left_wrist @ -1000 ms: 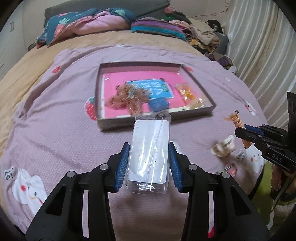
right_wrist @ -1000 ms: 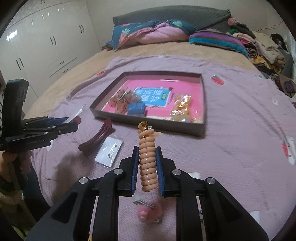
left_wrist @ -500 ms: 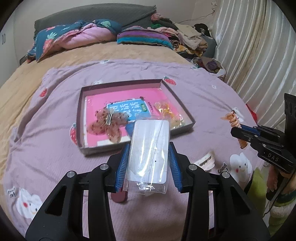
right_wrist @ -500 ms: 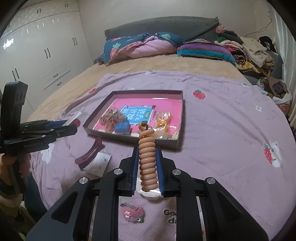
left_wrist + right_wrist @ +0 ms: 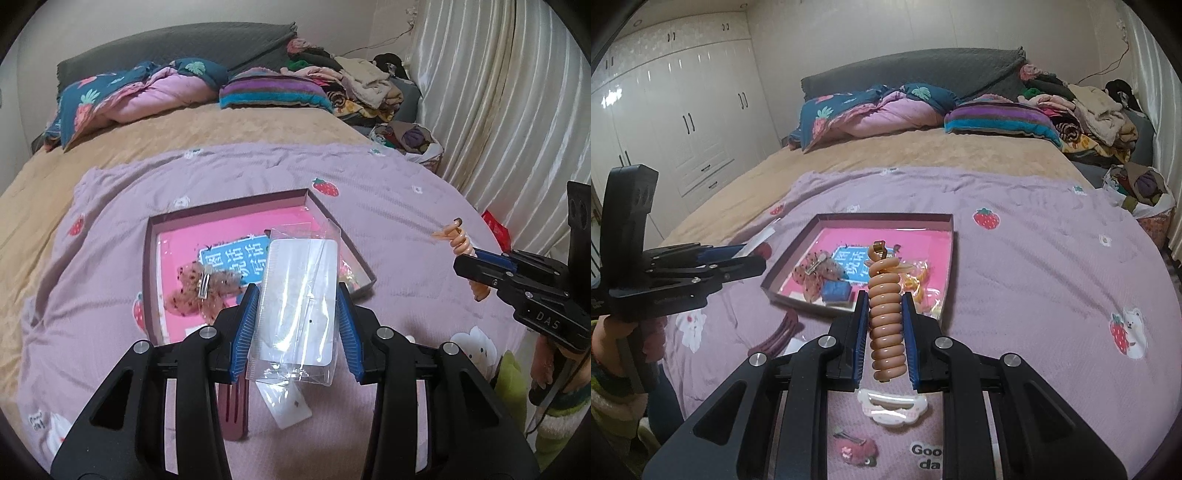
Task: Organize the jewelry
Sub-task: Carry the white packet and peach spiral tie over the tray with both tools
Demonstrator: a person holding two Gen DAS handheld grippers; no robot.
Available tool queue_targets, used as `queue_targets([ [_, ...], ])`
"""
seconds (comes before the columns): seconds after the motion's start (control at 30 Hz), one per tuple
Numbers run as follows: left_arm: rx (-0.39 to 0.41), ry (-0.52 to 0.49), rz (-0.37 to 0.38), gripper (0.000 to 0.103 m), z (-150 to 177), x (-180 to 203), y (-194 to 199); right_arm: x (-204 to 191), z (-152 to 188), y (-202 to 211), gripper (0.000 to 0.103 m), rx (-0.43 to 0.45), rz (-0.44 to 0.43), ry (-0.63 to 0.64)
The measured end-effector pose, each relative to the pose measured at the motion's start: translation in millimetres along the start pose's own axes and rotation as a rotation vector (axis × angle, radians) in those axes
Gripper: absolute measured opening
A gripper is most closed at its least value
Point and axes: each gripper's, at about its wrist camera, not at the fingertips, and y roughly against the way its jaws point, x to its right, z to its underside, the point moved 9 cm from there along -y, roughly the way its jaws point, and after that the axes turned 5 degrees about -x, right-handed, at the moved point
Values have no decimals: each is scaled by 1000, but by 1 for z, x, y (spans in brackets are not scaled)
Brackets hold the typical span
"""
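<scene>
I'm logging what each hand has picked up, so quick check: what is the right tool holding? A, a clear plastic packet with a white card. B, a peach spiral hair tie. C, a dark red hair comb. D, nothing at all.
B: the right tool is shut on the peach spiral hair tie, which stands upright between its blue pads; the clear packet is in the left tool.

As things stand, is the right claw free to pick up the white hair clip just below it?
Probably not: the right claw is shut on the coil hair tie, though nothing covers the white hair clip.
</scene>
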Motion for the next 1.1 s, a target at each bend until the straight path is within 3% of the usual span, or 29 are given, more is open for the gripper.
queue_targets([
  [0.73, -40, 24, -15, 33, -39, -25, -41, -3, -64, -29, 17, 33, -46, 5],
  [1.1, -113, 42, -16, 33, -38, -43, -94, 12, -63, -67, 17, -42, -36, -30],
])
